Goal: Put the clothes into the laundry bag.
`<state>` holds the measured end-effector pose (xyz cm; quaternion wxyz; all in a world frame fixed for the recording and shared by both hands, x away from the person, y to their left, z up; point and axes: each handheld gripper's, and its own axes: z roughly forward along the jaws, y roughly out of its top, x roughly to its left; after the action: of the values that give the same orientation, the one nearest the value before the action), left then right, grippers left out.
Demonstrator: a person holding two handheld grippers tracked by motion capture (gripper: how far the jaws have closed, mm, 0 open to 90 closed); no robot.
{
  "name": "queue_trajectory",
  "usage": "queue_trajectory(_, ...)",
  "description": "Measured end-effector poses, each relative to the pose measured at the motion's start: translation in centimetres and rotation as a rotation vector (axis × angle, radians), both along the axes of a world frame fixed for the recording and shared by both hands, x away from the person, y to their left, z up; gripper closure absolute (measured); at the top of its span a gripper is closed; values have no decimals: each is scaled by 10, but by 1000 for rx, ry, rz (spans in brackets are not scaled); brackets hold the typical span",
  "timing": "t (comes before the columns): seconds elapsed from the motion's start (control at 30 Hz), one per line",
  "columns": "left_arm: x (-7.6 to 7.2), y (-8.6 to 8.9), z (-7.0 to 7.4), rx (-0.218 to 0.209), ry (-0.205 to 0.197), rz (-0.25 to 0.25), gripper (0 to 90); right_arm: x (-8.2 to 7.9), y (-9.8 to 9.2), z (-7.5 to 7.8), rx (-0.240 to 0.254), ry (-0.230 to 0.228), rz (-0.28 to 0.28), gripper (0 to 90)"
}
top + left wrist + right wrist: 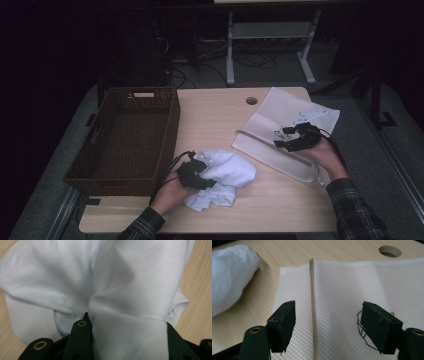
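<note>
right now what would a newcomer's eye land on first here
Probably the crumpled white cloth at the table's near edge, pinched in the left gripper. Next the dark woven basket on the left side, then the flat white mesh bag on the right, with the right gripper open above it.

Person: dark plaid sleeves (357, 212). Two black grippers, left gripper (194, 172) and right gripper (295, 137); brass-ringed jaw screws; black trailing cables.

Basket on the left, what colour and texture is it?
Dark brown woven wicker basket, best seen in the high view.
</note>
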<state>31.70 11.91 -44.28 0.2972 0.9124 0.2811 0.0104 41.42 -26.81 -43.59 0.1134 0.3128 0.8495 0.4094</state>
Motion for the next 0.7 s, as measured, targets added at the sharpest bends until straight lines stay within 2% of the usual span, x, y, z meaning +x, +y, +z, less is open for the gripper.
queue_trajectory(0.07,0,0,0,4,-1,-2,652,1,-1,-4,-7,7,7,275)
queue_trajectory(0.17,0,0,0,4,-1,-1,653,3,-1,-11,-43,13,5,283)
queue_trajectory(0.4,0,-1,0,6,-4,0,653,8,-2,-22,-57,42,10,302)
queue_trajectory(0.53,-1,0,0,8,-9,-2,653,11,-4,-31,-73,66,3,367)
queue_trajectory(0.67,-1,0,0,7,-9,-1,654,11,-7,-34,-66,64,-4,428)
queue_trajectory(0.7,-1,0,0,8,-9,-1,654,10,-9,-34,-48,65,-8,498)
